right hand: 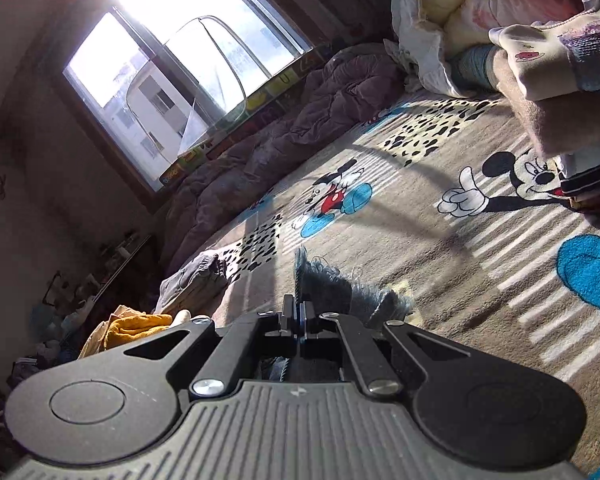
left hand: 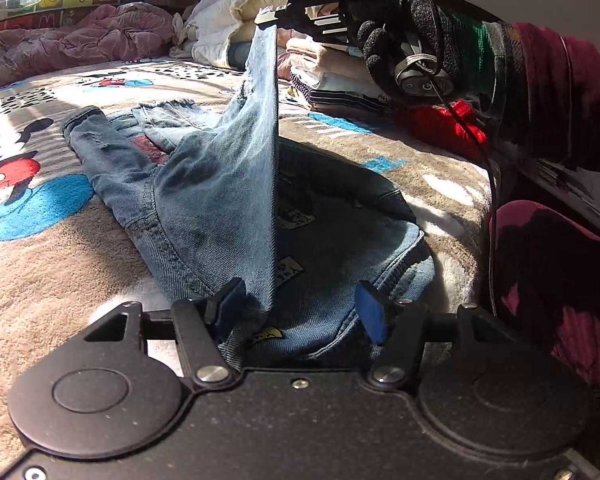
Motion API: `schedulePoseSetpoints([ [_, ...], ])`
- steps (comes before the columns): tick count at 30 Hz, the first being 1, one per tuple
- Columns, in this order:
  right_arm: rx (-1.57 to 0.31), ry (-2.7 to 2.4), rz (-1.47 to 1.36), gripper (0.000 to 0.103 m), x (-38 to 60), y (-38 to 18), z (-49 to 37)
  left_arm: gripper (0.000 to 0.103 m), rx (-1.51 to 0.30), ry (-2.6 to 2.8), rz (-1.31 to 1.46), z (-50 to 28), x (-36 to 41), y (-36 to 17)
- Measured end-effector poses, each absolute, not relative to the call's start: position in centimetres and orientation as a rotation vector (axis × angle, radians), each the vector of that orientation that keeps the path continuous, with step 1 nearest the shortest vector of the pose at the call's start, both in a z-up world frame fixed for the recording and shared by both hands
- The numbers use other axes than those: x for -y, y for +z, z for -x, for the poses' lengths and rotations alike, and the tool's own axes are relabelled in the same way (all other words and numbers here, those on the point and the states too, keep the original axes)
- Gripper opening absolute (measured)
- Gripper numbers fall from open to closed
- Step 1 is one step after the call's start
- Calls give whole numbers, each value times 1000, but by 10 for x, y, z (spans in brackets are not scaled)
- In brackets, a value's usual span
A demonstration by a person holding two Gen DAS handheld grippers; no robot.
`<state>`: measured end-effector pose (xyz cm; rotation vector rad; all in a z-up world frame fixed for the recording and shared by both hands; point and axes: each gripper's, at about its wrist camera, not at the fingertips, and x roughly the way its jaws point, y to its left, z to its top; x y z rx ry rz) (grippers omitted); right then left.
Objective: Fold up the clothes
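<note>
The left tool (left hand: 300,312), its two blue-padded fingers spread wide, rests low over the waistband end of a pair of faded blue denim jeans (left hand: 204,200) lying on a bed, one pad touching a raised fold of the cloth without gripping it. Only the left wrist view shows the garment whole: one leg lies flat across the brown cartoon-mouse blanket (left hand: 52,248) while the other is drawn upward in a taut sheet to the right tool (left hand: 270,16), held in a black-gloved hand (left hand: 404,40) with a dark red sleeve (left hand: 560,92) behind it. The right wrist view shows what the first cannot: that tool's fingers (right hand: 288,312) are pressed together on the frayed hem of the jeans, whose fringe pokes out above the tips, and beyond it a sunlit window (right hand: 180,76), cluttered floor and a yellow cloth (right hand: 140,326) at the bed's edge. Both views share one rumpled mauve quilt (left hand: 100,36) along the window side, one heap of white and cream bedding (left hand: 228,20), and one stack of folded clothes (left hand: 332,76), its items too overlapped to count. A bright red fabric (left hand: 440,128) beneath the gloved hand is partly covered and unidentifiable.
</note>
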<state>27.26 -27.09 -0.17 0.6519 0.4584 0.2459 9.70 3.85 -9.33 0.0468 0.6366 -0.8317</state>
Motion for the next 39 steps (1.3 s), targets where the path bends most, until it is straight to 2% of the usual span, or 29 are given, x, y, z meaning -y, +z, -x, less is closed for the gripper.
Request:
schedulePoseSetpoints([
  [4,-494,255,-591,4,236,-3,-296,60,-649,-857,23,-99,-51,-94],
  [6,-515,257,-559,4,218,-6,-308,66,-664,-867,59,-101,-57,-95],
  [18,-639,265,-365,4,112,-24,-379,66,-699,-876,225,-111,-80,-102],
  [29,-702,278,-294,4,72,-48,-402,66,-730,-893,267,-116,-85,-104],
  [32,-688,297,-294,4,78,-38,-395,67,-734,-900,253,-118,-83,-104],
  [35,-675,316,-295,13,85,-29,-387,68,-730,-911,224,-117,-81,-103],
  [39,-656,342,-295,33,93,-16,-377,68,-730,-917,188,-118,-79,-102],
])
